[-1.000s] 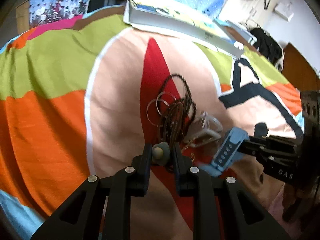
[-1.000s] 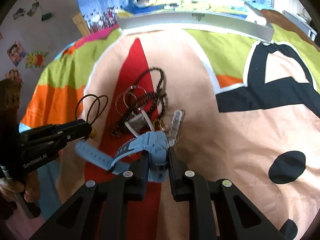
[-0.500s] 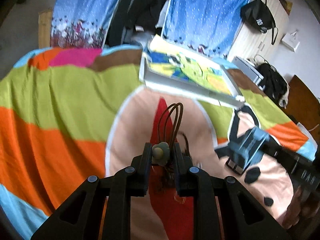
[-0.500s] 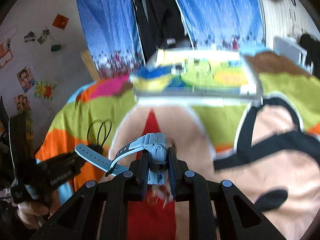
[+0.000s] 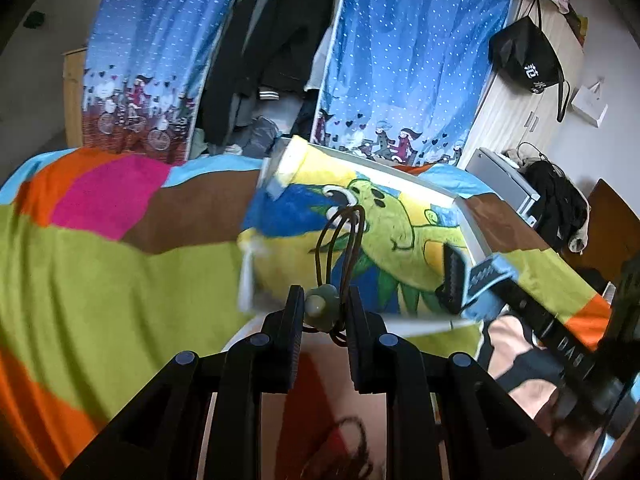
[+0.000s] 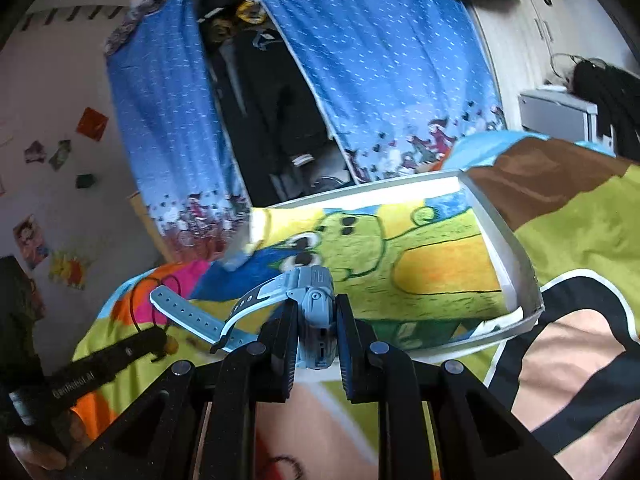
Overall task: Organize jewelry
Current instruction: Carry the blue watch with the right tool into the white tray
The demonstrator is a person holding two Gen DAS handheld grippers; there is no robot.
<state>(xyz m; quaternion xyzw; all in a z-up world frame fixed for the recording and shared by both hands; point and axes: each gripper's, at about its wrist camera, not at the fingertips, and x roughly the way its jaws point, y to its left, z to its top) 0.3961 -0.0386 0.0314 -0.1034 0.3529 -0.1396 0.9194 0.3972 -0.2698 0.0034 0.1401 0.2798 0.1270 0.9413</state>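
Observation:
My left gripper [image 5: 322, 308] is shut on a green bead with brown cord loops [image 5: 340, 236] that rise in front of it. It hangs just before the near edge of a white tray [image 5: 372, 160] lined with a green cartoon picture. My right gripper [image 6: 316, 320] is shut on a light blue watch [image 6: 316, 300], whose strap [image 6: 192, 312] trails to the left. The same white tray [image 6: 504, 240] lies straight ahead of it. In the left wrist view the right gripper [image 5: 452, 280] holds the watch [image 5: 486, 276] over the tray's right part. The left gripper [image 6: 160, 340] shows at the right wrist view's left.
A colourful bedspread [image 5: 100, 264] covers the surface. A blurred remainder of the jewelry pile [image 5: 352, 440] lies below and behind the grippers. Blue curtains [image 5: 400, 60] and hanging dark clothes [image 5: 272, 40] stand beyond the tray. A white cabinet with a black bag [image 5: 524, 56] is at right.
Both grippers have risen off the jewelry pile and moved forward to the white tray, the left carrying the corded bead and the right carrying the watch.

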